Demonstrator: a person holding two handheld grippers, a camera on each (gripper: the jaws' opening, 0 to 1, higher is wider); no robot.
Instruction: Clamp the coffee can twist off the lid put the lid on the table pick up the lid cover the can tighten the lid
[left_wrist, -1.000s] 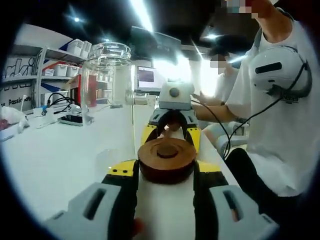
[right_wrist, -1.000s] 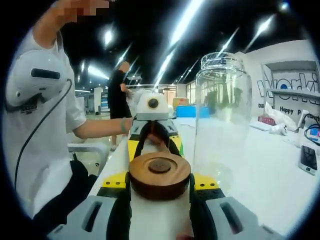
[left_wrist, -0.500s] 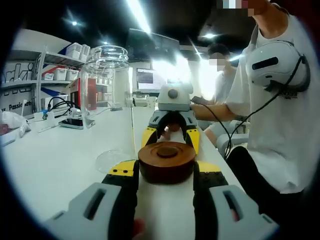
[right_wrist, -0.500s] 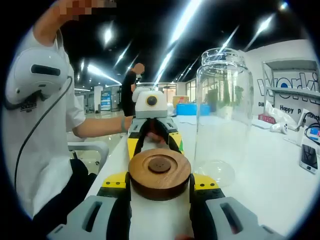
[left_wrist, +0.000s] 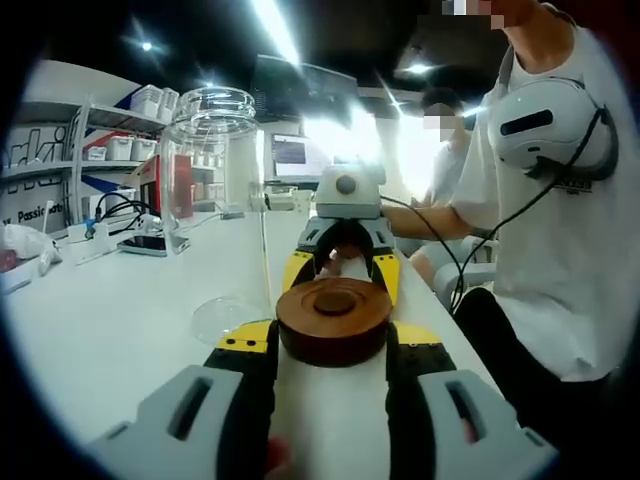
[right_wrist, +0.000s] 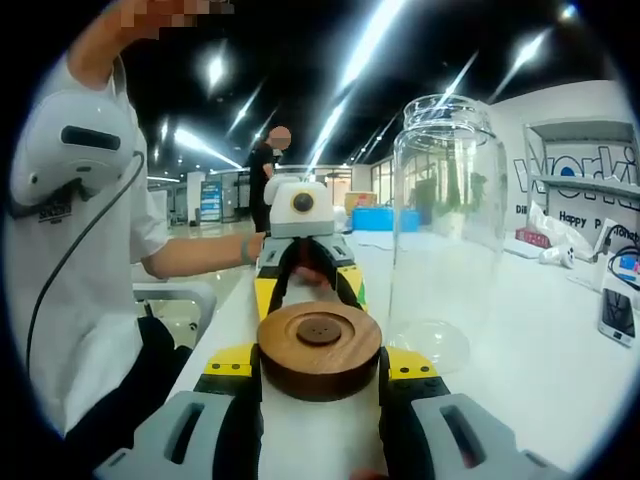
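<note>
Lid: the round wooden lid (left_wrist: 333, 318) lies flat on the white worktop (left_wrist: 110, 320), off the can, knob side up.
Coffee can: the clear glass coffee can (left_wrist: 212, 190) stands upright with its mouth open, just beside the lid and apart from it; it is to the left in the left gripper view and to the right in the right gripper view.
Key relation: the lid sits straight ahead of both claws, low between their tips, and the two claws face each other across it. My guess is the lid must be lifted and carried sideways over the can's mouth.
Left claw (left_wrist: 330, 338): jaws about a lid's width apart, flanking the lid's sides; I cannot tell whether they are clenched on it or only touching.
Right claw (right_wrist: 320, 365): the same stance from the opposite side; grip cannot be told either.
Behind: a person (left_wrist: 560, 250) in a white shirt at the worktop's edge.
</note>
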